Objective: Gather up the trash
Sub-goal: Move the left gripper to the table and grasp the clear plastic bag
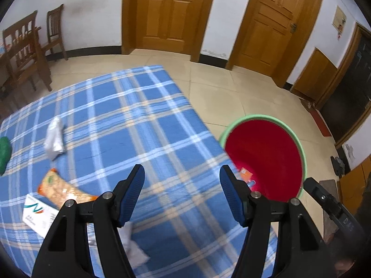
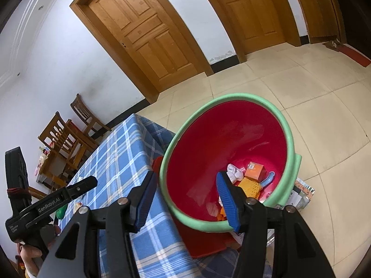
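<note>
My left gripper (image 1: 182, 173) is open and empty above the blue plaid tablecloth (image 1: 129, 115). On the cloth lie a crumpled white wrapper (image 1: 54, 139), an orange snack bag (image 1: 62, 190), a white box (image 1: 38, 215), a green item (image 1: 4, 153) at the left edge and white tissue (image 1: 134, 247) under the gripper. A red bin with a green rim (image 1: 264, 157) stands beside the table's right edge. My right gripper (image 2: 185, 180) is open and empty over the bin's rim (image 2: 231, 97). Inside the bin lie an orange box (image 2: 255, 171), white tissue (image 2: 234, 172) and an orange wrapper (image 2: 251, 187).
Wooden chairs (image 1: 25, 46) stand at the far left by the wall. Two wooden doors (image 1: 167, 11) are behind the table. Tiled floor (image 1: 231, 88) surrounds the bin. A packet (image 2: 301, 192) lies on the floor by the bin.
</note>
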Tool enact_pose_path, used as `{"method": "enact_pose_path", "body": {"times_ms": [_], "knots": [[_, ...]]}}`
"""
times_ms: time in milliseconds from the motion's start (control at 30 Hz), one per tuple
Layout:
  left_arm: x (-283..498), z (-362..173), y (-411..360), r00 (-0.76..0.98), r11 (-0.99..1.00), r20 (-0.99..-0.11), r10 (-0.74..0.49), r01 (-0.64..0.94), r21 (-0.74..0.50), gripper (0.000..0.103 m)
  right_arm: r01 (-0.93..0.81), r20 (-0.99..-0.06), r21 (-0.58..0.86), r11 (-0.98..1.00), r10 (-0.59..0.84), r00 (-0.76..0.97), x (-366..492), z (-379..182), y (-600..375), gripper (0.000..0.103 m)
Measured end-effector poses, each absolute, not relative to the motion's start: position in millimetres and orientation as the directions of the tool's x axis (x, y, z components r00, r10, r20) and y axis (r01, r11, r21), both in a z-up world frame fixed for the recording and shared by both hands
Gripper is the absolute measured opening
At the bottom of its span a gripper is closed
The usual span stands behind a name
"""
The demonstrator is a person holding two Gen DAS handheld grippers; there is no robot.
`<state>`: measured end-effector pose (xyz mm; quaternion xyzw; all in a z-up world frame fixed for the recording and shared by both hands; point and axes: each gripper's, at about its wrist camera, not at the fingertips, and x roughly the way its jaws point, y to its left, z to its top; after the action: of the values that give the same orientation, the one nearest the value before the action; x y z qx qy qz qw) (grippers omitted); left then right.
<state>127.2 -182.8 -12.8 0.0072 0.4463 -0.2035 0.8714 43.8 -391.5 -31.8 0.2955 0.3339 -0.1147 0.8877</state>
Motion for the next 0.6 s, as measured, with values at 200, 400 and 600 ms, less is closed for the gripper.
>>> {"method": "enact_pose_path", "body": {"times_ms": [200,400,600], "knots": [[137.4,-10.0,-147.7,0.542,0.940,-0.783,-0.307,0.301,-0.160,0.067,0.390,-0.668,0.437,0.811,0.002,0.744,48.7,-31.1,-377.6,0.058],[156.3,-9.0,-111.0,0.569,0.963,-0.784,-0.250,0.232,-0.138,0.067,0.390,-0.684,0.422,0.819,0.006,0.729,56.2,-32.6,-366.3,0.059],[181.1,-14.6,-76.0,0.583,0.982,-0.792,-0.180,0.157,-0.107,0.067,0.389,-0.702,0.401,0.829,0.005,0.712,65.2,-33.7,-355.6,0.059]]}}
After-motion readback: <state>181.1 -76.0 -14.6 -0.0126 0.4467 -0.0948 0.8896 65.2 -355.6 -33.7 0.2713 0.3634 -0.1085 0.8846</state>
